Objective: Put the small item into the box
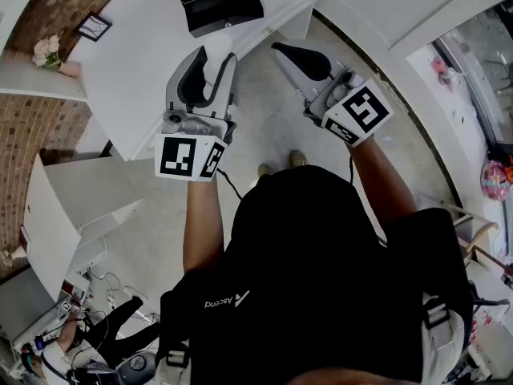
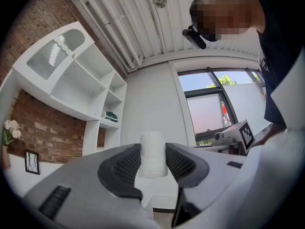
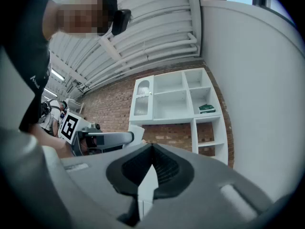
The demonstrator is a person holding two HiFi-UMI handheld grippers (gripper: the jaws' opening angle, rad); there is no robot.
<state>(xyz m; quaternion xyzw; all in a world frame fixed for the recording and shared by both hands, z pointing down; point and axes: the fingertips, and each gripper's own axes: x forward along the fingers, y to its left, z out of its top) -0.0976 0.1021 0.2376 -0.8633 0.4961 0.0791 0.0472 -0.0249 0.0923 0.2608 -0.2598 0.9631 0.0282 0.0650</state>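
Observation:
A small white roll stands upright between the black pads of my left gripper, which is shut on it. In the head view the left gripper is held up over the edge of the white table. There the roll is hard to tell from the white behind it. A black box sits on that table, further from me. My right gripper is raised to the right over the floor. Its jaws are shut with nothing between them. The right gripper view also catches the left gripper.
On the table's far left are a small picture frame and a bunch of flowers. A white shelf unit hangs on the brick wall. A window lies beyond. White counters run along the right.

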